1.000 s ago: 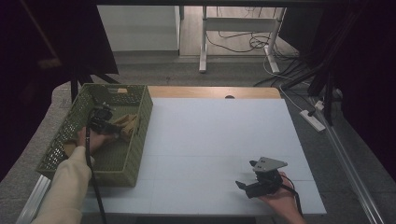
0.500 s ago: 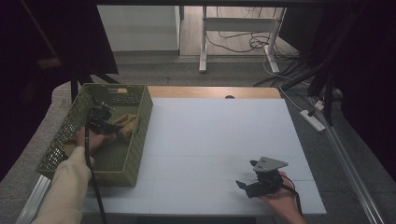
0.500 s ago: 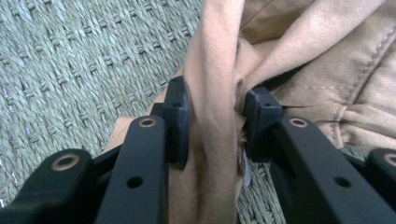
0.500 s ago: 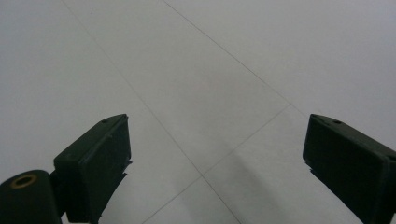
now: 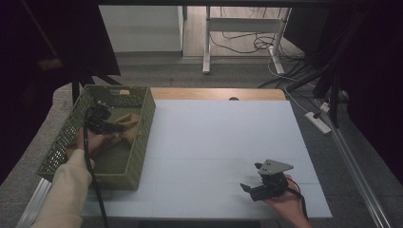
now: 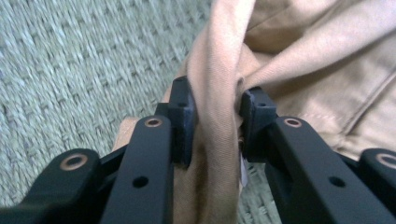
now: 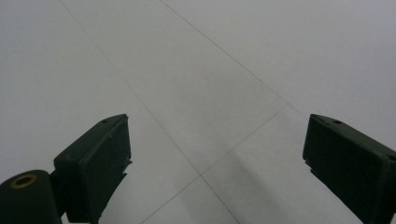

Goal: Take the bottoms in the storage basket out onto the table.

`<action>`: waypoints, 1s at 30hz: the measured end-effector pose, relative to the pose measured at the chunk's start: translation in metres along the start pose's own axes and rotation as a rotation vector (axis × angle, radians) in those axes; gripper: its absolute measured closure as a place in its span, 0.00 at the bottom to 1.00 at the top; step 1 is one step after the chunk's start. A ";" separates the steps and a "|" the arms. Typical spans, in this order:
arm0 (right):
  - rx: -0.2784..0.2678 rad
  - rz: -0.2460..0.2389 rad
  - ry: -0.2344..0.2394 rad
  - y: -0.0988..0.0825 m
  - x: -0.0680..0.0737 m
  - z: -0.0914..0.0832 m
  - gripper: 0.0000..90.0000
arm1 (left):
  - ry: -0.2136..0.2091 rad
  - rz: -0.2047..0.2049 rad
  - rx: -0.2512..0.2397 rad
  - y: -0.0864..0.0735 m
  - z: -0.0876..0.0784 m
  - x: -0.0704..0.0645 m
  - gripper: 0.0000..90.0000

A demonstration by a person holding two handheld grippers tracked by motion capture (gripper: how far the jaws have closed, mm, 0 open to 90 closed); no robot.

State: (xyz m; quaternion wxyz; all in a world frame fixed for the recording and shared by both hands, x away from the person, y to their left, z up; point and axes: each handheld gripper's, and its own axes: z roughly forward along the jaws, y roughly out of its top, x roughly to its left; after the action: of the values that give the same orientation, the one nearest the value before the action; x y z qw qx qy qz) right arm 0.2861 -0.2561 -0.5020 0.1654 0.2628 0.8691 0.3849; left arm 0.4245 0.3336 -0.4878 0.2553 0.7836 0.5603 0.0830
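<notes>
A white, smooth surface (image 5: 218,142) with faint grid lines stands in a dim room with cables on the floor. One green perforated basket (image 5: 140,142) holds one tan woven cloth (image 6: 219,70). The left hand-held gripper (image 6: 217,116) has just closed, pinching a cloth fold; the right hand-held gripper (image 7: 215,154) gapes wide above the bare surface.

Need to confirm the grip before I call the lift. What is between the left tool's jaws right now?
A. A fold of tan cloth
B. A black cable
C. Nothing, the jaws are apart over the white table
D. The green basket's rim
A: in the left gripper view, the left tool has both pads pressed on a fold of tan cloth inside the green basket.
</notes>
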 end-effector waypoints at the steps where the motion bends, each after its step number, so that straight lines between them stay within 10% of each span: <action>1: 0.000 0.001 0.000 0.000 0.000 0.000 0.08 | -0.003 -0.002 -0.002 0.000 -0.001 0.001 0.78; 30: -0.001 0.003 -0.004 0.000 0.000 0.000 0.08 | -0.010 -0.039 -0.192 -0.007 -0.037 -0.002 0.80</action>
State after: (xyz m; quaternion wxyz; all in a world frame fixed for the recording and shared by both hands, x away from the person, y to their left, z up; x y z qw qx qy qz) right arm 0.2858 -0.2564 -0.5017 0.1669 0.2649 0.8682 0.3849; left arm 0.4030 0.3450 -0.4592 0.3334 0.7450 0.5634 0.1276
